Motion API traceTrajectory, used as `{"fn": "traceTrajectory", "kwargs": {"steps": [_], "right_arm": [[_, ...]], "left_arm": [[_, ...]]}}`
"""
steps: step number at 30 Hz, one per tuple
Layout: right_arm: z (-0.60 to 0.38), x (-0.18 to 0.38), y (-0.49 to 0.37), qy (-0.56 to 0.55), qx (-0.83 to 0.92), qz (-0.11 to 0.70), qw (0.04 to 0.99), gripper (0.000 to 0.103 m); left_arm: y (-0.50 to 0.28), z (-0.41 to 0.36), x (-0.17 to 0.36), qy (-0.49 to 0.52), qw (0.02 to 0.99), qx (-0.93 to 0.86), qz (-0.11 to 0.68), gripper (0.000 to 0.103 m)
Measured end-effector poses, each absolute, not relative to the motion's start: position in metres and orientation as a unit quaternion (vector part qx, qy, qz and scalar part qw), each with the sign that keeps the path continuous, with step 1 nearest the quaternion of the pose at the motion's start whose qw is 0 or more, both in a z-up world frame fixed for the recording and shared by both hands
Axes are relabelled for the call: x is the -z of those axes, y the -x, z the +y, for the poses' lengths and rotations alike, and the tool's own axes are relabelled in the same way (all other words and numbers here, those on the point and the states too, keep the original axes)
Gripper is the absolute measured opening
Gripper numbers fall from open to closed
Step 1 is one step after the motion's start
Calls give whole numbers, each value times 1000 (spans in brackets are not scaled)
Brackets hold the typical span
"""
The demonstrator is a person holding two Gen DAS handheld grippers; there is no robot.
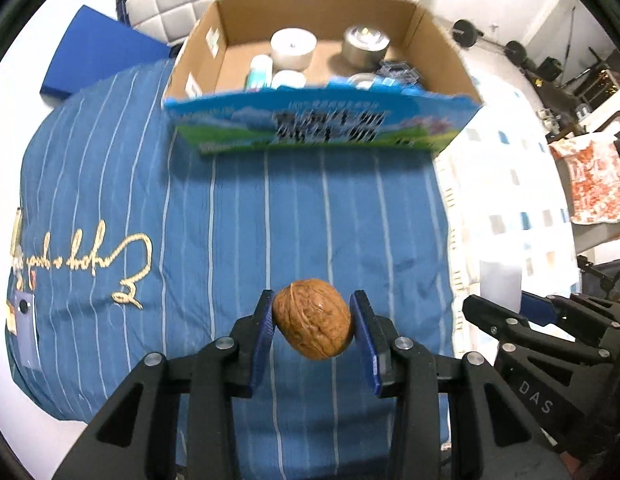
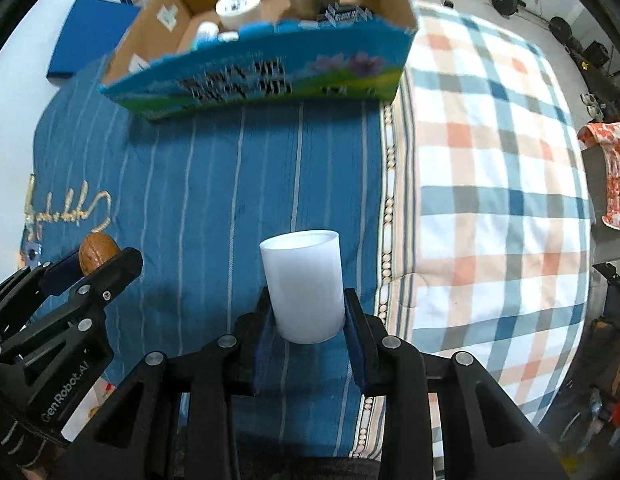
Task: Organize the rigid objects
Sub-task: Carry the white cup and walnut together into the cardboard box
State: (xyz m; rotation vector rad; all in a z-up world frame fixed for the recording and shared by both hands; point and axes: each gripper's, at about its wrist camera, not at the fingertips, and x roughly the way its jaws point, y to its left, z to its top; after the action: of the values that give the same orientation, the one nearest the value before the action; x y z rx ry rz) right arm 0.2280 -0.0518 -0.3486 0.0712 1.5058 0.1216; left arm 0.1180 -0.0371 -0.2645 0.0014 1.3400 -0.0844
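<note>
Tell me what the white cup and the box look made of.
White cup in the right claw: matte, slightly translucent, probably plastic or frosted glass. Box: cardboard, shown by its raw brown inner walls, with a glossy printed blue-green outer face.

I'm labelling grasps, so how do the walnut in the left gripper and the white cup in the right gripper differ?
The walnut is brown, wrinkled and oval; the white cup is smooth, plain and cylindrical. The walnut looks much smaller than the cup. The left gripper pinches the walnut at its ends; the right gripper clamps the cup low on its wall, upright. Both are held above the blue striped bedding, short of the cardboard box.
</note>
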Motion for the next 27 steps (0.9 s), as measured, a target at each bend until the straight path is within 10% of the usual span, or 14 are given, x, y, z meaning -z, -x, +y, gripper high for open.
{"fn": "traceTrajectory", "kwargs": {"steps": [27], "right_arm": [[-52, 232, -305, -83, -89, 594, 795, 35]], "left_arm": [[-204, 13, 146, 49, 853, 79, 513, 35]]}}
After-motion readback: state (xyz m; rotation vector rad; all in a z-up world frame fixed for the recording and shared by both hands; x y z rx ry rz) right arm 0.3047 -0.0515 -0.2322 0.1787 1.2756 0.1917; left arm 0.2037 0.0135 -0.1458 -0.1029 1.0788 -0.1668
